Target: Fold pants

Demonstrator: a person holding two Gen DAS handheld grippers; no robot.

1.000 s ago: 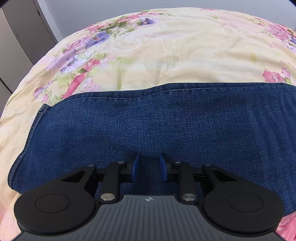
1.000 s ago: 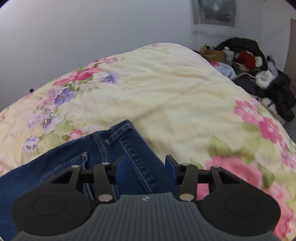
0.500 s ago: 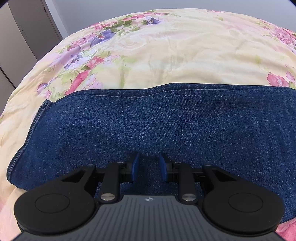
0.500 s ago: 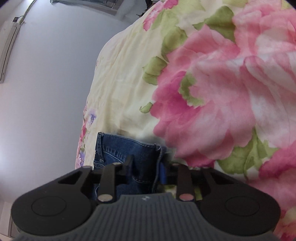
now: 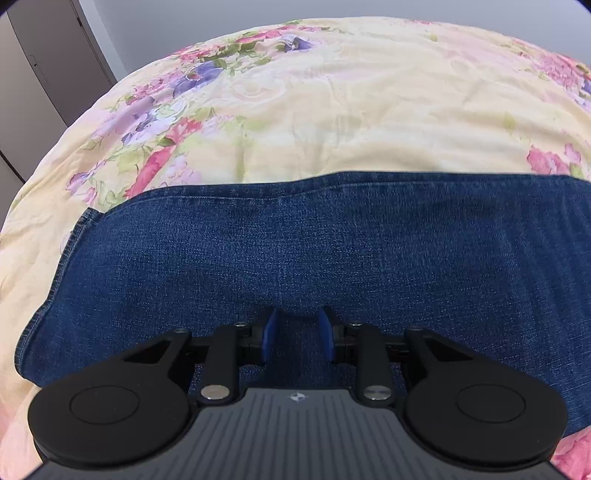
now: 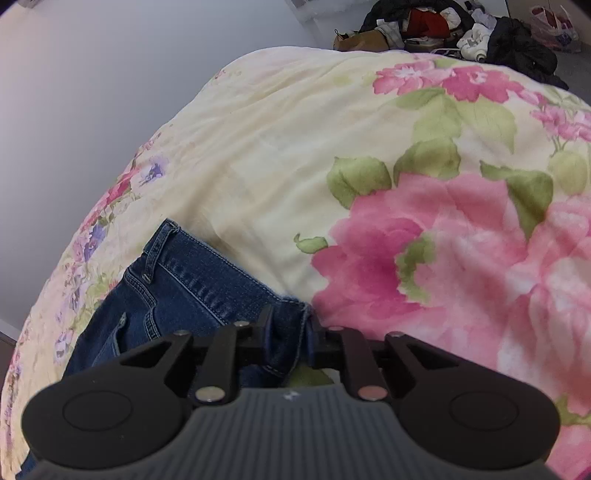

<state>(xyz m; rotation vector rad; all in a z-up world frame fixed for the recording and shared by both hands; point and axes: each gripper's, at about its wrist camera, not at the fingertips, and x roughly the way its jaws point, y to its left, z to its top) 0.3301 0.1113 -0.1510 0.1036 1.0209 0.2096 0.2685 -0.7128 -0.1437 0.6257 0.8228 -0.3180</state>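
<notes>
Right gripper (image 6: 288, 332) dropped onto the jeans (image 6: 192, 280) waistband, jaws just reopening, denim between; left gripper (image 5: 297, 334) jaws apart, widening over the leg.

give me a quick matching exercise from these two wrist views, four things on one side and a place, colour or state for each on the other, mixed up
Things:
1. jeans
2. bedspread
3. pile of clothes
4. right gripper

Descriptions:
A. pale yellow with pink and purple flowers
B. heaped beyond the far edge of the bed
C. dark blue denim, lying flat on the bed
D. astride the waistband corner of the denim

Pairs: 1-C, 2-A, 3-B, 4-D
</notes>
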